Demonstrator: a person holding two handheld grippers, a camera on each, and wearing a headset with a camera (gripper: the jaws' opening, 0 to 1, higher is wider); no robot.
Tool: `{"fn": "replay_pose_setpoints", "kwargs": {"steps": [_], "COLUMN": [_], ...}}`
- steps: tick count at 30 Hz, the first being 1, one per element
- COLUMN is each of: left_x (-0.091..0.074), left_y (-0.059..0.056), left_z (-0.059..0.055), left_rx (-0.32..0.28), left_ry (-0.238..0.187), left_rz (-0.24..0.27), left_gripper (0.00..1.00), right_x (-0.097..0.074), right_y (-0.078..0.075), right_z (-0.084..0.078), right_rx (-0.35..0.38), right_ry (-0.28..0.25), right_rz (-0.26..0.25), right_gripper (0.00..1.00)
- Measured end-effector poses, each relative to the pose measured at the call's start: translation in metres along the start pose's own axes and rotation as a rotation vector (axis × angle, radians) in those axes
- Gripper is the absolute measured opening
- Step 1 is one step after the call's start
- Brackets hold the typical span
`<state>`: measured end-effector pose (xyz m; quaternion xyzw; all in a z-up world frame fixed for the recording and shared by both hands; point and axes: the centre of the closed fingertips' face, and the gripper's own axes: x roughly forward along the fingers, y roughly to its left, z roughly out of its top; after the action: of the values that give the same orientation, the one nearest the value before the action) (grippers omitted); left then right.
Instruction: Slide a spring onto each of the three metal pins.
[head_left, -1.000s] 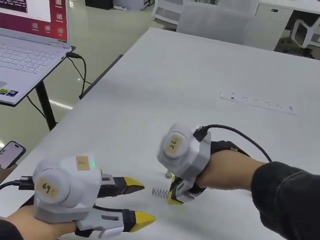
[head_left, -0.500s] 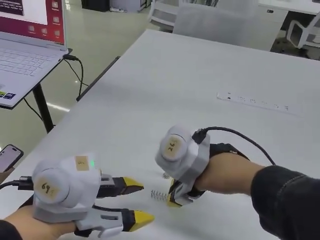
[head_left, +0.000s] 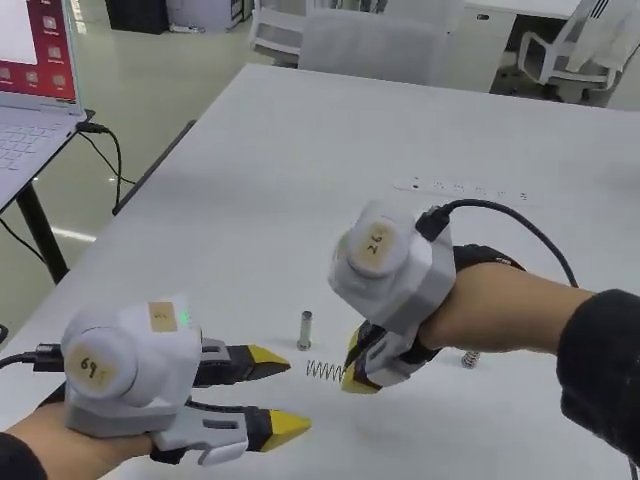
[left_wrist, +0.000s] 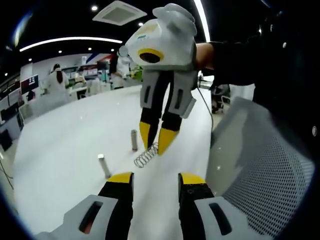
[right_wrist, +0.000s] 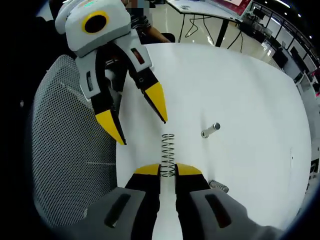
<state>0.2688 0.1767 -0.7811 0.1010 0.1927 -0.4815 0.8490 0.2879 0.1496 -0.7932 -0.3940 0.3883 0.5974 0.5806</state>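
Swung up and to the right since a second ago, the right gripper (head_left: 355, 376) now leaves in plain sight a pin (head_left: 305, 330) that its body half hid before. The headset camera has shifted too.

A white table (head_left: 300, 150) takes up most of the scene. A laptop (head_left: 25, 110) sits off its far left edge and a power strip (head_left: 465, 188) lies flat toward the far right.

On the near left, the left gripper (head_left: 280, 394) hangs low over the table. Its yellow-tipped jaws are spread wide with nothing between them, and they point right at the other tool.

The right gripper reaches in from the right, with a black cable (head_left: 500, 210) arching off its top. Its jaws are pinched almost together on one end of the spring (head_left: 322, 370).

That spring sticks out leftward from the tips, roughly level. Whether it touches the tabletop cannot be told. Its free end lies in the gap between the two tools.

The pin stands upright on the table just beyond the spring's free end, apart from it. In the left gripper view a second pin (left_wrist: 133, 140) stands upright just beside the right gripper's tips.

A small metal piece (head_left: 468, 358) rests on the table by the right forearm, too small to make out.
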Motion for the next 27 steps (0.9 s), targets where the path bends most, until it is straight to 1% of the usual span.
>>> {"fn": "replay_pose_setpoints", "kwargs": {"steps": [4,8,14,21,24,27], "left_x": [0.004,0.008,0.019,0.029,0.031,0.033], "left_y": [-0.006,-0.012,-0.021,-0.029,-0.032,-0.031], "left_z": [0.009,0.016,0.029,0.041,0.046,0.048], "left_rx": [0.024,0.044,0.077,0.117,0.136,0.141], "left_ry": [-0.004,-0.008,-0.015,-0.016,-0.018,-0.020], "left_rz": [-0.019,-0.035,-0.063,-0.093,-0.102,-0.102], "left_gripper": [0.29,0.28,0.27,0.25,0.23,0.21], "right_x": [-0.013,-0.022,-0.030,-0.039,-0.041,-0.041], "right_y": [0.007,0.013,0.020,0.022,0.023,0.024], "right_z": [-0.002,-0.007,-0.017,-0.030,-0.035,-0.035], "right_rx": [-0.002,-0.011,-0.027,-0.051,-0.071,-0.089], "right_ry": [-0.015,-0.009,0.007,0.034,0.049,0.053], "right_rz": [-0.009,-0.019,-0.020,-0.025,-0.023,-0.015], "right_gripper": [0.07,0.07,0.07,0.07,0.07,0.07]}}
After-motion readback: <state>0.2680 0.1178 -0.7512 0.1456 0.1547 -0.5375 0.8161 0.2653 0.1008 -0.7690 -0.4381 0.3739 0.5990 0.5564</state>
